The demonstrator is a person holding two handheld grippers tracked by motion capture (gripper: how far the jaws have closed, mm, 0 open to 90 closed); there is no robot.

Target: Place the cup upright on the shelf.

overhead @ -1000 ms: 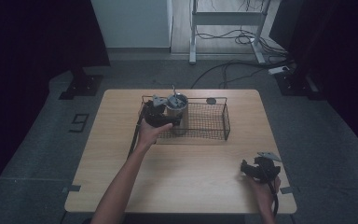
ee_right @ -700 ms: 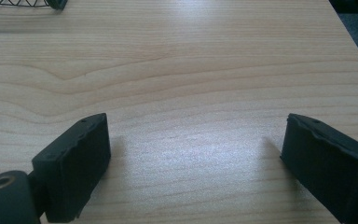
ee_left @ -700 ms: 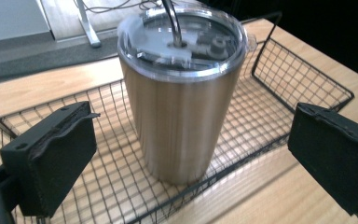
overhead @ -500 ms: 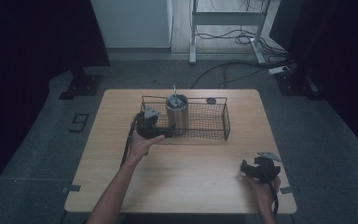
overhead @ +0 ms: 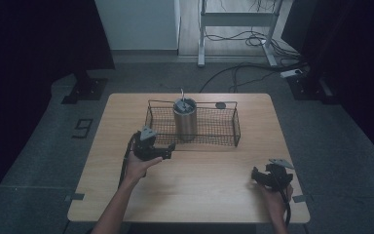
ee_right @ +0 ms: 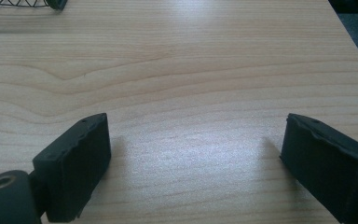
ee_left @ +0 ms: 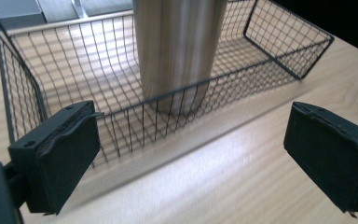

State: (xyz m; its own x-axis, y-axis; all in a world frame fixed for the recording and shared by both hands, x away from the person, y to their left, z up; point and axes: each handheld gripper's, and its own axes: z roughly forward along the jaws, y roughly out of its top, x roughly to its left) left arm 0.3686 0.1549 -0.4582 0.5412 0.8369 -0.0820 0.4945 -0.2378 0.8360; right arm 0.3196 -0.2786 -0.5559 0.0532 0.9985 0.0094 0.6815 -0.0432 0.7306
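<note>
A steel tumbler [overhead: 185, 118] with a straw stands upright in the left part of a black wire basket [overhead: 214, 141] at the back middle of the wooden table [overhead: 199, 190]. My left gripper [overhead: 169, 148] hovers just in front of the basket's near-left corner and points at it. In the left gripper view the tumbler [ee_left: 177, 46] rises behind the mesh of the basket [ee_left: 74, 70]. That left gripper [ee_left: 191, 158] is open; its jaws have just been closing a little, with nothing between them. My right gripper [overhead: 259, 174] rests open near the table's front right, its fingers over bare wood in the right gripper view [ee_right: 196, 158].
A small dark round object [overhead: 220, 105] lies behind the basket. Bare tabletop stretches between the two grippers and along the front edge. Cables [overhead: 243, 73] and a metal stand [overhead: 233, 19] are on the floor beyond the table.
My left gripper has drawn back from the tumbler, out over the basket's left front and lower toward the person. The tumbler stays upright in the basket. The right gripper has not moved.
</note>
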